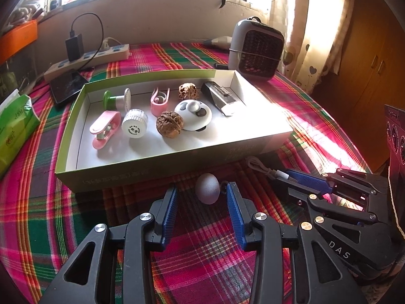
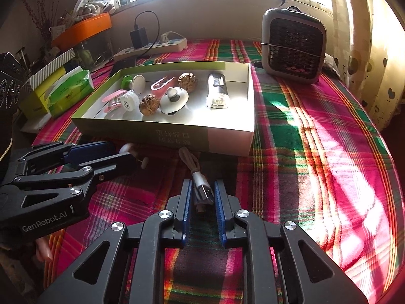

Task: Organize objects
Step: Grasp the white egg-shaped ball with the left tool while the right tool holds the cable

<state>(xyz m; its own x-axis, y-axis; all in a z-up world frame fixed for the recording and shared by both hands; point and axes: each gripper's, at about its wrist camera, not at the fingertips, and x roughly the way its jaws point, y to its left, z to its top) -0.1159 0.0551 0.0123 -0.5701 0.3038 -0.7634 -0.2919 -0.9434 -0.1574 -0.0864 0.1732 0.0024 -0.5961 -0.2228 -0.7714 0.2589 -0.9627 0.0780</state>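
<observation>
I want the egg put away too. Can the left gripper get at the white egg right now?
Probably yes. The left gripper is open, and the white egg lies on the cloth just ahead of its fingertips with nothing between. The box stands behind the egg, not in the way.

On your desk (image 1: 316, 116) the box (image 1: 141, 174) holds two walnuts (image 1: 169, 126), clips and a bell. Before it lie the egg (image 1: 207, 188) and, to its right, the cable (image 2: 192, 174). Behind the box stand the heater (image 1: 255, 48) and power strip (image 1: 101, 55).
</observation>
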